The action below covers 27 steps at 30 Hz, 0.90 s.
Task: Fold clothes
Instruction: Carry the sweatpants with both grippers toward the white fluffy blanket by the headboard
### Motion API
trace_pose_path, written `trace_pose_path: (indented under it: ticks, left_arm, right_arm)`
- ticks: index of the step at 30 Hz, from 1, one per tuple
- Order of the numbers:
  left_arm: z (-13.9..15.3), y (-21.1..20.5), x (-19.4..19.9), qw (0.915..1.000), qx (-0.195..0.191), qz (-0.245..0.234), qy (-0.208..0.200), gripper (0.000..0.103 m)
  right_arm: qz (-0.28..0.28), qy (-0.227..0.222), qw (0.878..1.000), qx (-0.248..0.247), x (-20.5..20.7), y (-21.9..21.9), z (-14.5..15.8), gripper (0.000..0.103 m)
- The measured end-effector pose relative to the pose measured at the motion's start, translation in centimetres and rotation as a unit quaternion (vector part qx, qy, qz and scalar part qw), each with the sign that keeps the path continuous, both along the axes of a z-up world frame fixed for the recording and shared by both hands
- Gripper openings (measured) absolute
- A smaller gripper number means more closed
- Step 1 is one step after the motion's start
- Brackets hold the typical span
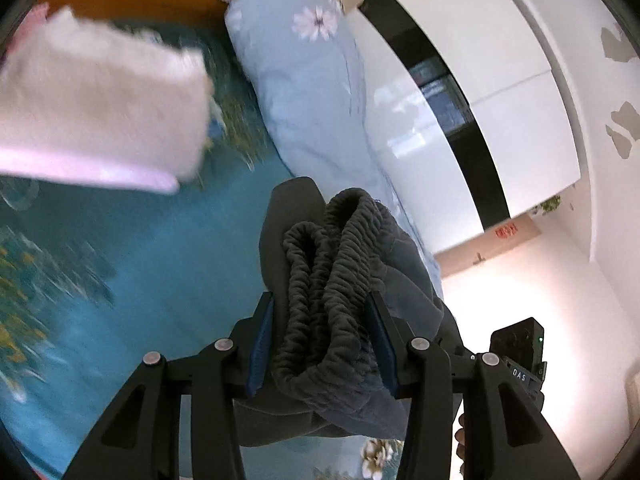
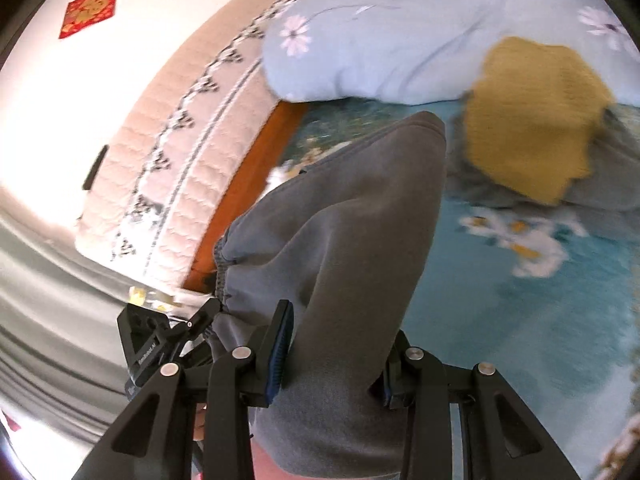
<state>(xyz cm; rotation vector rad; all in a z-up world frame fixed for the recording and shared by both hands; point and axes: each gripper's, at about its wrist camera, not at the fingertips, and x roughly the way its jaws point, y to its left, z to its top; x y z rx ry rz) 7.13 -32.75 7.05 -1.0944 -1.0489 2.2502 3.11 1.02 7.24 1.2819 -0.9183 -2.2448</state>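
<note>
Bed (image 1: 168, 264) print motion-blurred, grey pants' (image 2: 352, 216) lower end cut off; left hand-held gripper (image 1: 324, 344) clamps bunched waistband, right hand-held gripper (image 2: 334, 356) pinches fabric, both angled down.

A pink-white folded cloth (image 1: 96, 108) is motion-blurred and cut off at the left edge.

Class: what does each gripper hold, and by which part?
Left gripper: grey garment by its bunched elastic waistband. Right gripper: same garment, by plain fabric.
</note>
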Motion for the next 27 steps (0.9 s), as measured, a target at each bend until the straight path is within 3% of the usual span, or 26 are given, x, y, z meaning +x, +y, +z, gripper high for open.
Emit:
trace_pose_path:
  ticks: [9, 16, 27]
  left_arm:
    - [1.9, -11.0, -0.7, 0.9962, -0.005, 0.086, 0.012, 0.046]
    - [1.6, -18.6, -4.7, 0.9885, -0.013, 0.15, 0.005, 0.046]
    - [-2.9, -24.9, -11.8, 0.9793, -0.013, 0.201, -0.016, 0.046]
  right_arm:
    - [0.108, 0.009, 0.994, -0.015, -9.7, -11.0, 1.6, 0.038]
    - [0.176, 0.02, 0.984, -0.007, -19.2, -19.6, 0.7, 0.038]
    - [0.226, 0.016, 0.974, 0.007, -31.7, -26.5, -4.1, 0.038]
